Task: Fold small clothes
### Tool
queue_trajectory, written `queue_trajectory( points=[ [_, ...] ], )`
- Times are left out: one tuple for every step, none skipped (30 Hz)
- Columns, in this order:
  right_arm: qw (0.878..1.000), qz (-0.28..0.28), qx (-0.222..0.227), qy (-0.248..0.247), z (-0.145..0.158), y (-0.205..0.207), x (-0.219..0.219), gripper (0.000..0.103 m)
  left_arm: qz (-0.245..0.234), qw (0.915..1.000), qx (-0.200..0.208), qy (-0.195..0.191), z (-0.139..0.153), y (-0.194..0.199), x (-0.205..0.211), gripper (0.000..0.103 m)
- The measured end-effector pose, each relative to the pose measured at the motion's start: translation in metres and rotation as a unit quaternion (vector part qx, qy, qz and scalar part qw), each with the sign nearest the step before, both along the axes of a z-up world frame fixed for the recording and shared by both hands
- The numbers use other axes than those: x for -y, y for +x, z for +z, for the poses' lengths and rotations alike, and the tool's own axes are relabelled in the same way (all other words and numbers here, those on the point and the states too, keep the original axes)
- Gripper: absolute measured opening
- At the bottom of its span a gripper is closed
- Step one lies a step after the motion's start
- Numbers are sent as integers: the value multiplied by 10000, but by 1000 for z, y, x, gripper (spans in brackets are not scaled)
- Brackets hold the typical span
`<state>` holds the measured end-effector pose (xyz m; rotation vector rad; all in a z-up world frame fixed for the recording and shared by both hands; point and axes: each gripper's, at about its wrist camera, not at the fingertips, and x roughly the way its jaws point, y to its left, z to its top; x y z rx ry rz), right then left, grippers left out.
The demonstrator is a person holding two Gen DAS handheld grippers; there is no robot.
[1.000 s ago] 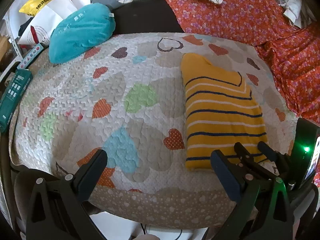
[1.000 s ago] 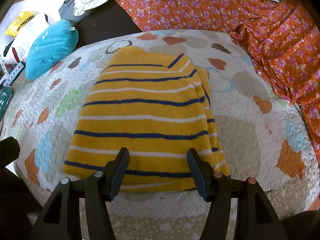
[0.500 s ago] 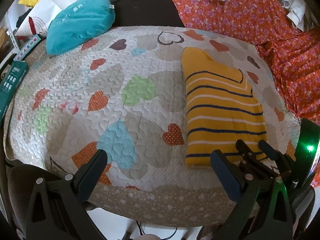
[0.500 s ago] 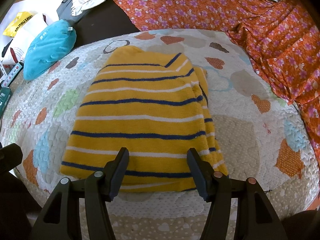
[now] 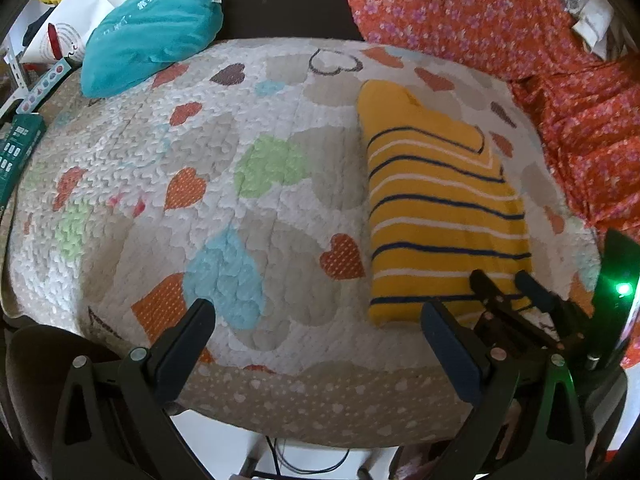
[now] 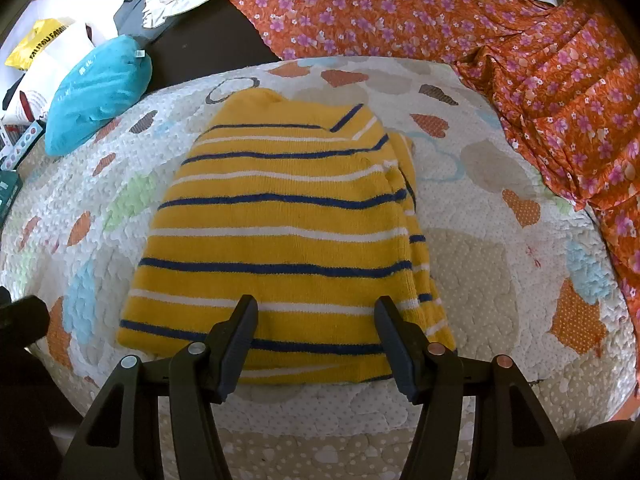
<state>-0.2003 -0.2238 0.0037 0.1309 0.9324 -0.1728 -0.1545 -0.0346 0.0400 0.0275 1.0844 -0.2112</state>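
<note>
I see the folded yellow striped sweater (image 6: 280,232) lying flat on the heart-print quilt (image 5: 248,168), with my right gripper (image 6: 316,316) spread wide over its near hem, clasping nothing. My left gripper (image 5: 316,320) gapes empty over bare quilt beside it. A teal pillow (image 5: 148,32) sits at the quilt's far left corner and orange floral fabric (image 6: 520,60) crowds the right edge, neither touching the sweater.
</note>
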Motion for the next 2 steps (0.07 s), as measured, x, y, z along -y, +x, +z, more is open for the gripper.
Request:
queue_trajectory(
  points=[
    [10000,7,-5,-5,0,0,0,65,12,10000,-23,4,-1,0,0,103],
    [10000,10,-6,-8,0,-1,1,65,32,10000,-62,13,-2,0,-1,103]
  ],
)
